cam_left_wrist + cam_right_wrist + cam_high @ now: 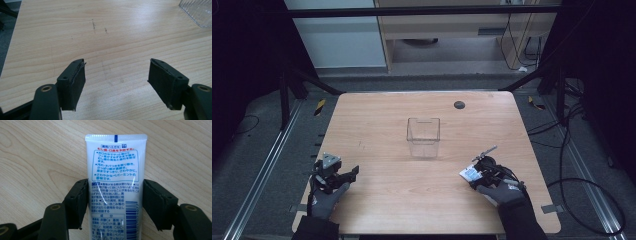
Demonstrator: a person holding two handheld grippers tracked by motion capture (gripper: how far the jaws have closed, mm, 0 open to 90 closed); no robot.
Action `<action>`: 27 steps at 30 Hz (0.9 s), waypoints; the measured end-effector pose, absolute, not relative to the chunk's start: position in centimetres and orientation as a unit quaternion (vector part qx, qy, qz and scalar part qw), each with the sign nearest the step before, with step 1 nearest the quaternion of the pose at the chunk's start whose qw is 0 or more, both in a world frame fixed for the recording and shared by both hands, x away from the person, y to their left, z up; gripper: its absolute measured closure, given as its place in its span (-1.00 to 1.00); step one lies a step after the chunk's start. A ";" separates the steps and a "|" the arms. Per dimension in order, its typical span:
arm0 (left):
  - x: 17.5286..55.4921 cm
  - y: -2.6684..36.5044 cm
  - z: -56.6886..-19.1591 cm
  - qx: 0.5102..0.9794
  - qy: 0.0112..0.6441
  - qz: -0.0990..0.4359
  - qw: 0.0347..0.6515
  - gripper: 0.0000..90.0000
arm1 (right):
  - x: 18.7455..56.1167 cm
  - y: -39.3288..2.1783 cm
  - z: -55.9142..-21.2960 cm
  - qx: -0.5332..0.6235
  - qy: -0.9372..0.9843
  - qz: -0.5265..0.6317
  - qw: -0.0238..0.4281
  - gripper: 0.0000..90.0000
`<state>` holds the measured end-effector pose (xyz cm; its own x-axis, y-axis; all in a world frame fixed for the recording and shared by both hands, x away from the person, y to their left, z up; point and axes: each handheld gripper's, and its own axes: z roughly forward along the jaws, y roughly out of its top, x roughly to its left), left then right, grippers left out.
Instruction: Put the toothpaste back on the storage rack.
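We see a white tube [115, 185] printed with blue and red text and a barcode, its crimped flat end pointing away. It sits between the jaws of the right tongs [116, 202], which grasp it at both sides just above the table [37, 157]. The left tongs [116, 82] gape, released, well apart from it.

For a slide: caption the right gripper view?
Right gripper shut on a white printed tube above the wooden table.
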<state>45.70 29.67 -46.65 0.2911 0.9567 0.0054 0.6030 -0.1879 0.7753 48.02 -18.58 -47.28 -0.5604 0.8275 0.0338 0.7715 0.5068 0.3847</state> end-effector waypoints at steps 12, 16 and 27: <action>45.7 29.7 -46.7 0.727 0.536 0.257 0.343 -0.36 | 48.2 -18.6 -47.1 0.469 0.863 0.176 0.071 0.03; 45.7 29.7 -46.7 0.727 0.536 0.257 0.343 -0.36 | 48.1 -18.7 -46.7 0.474 0.859 0.182 0.070 0.24; 45.7 29.7 -46.7 0.727 0.536 0.257 0.343 -0.36 | 47.3 -19.8 -44.5 0.481 0.850 0.204 0.067 0.59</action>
<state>45.73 29.65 -46.67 0.2926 0.9562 0.0054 0.6036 -0.1891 0.7745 47.32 -19.76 -44.53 -0.5273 0.8457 0.0817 0.7908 0.4533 0.4113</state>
